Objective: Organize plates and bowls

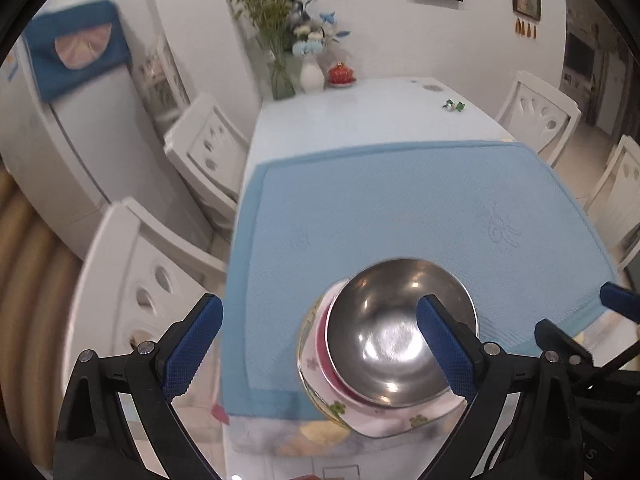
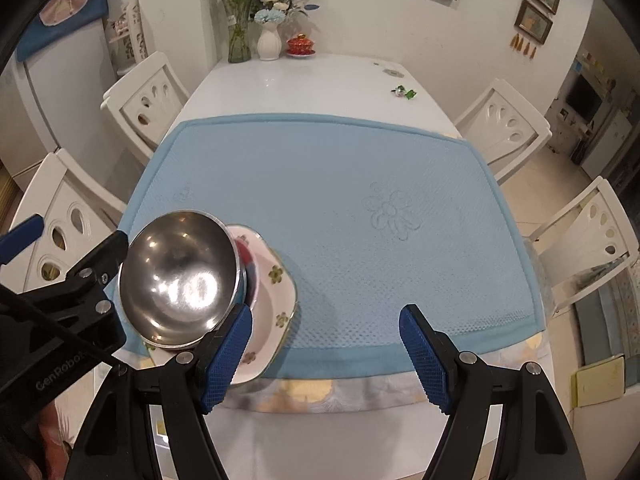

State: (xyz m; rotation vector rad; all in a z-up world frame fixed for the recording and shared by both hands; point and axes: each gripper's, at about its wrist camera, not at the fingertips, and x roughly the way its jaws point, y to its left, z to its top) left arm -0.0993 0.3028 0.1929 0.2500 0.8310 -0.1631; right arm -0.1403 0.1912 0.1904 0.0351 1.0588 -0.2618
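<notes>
A shiny steel bowl sits on top of a pink bowl, and both rest on a square floral plate at the near edge of the blue mat. The stack also shows in the right wrist view: steel bowl, floral plate. My left gripper is open, its right finger over the steel bowl, its left finger off the table's left side. My right gripper is open and empty, just right of the stack above the mat's near edge.
White table with a green glass vase, a white vase, a red lidded dish at the far end and a small green toy. White chairs stand on both sides. A fridge stands left.
</notes>
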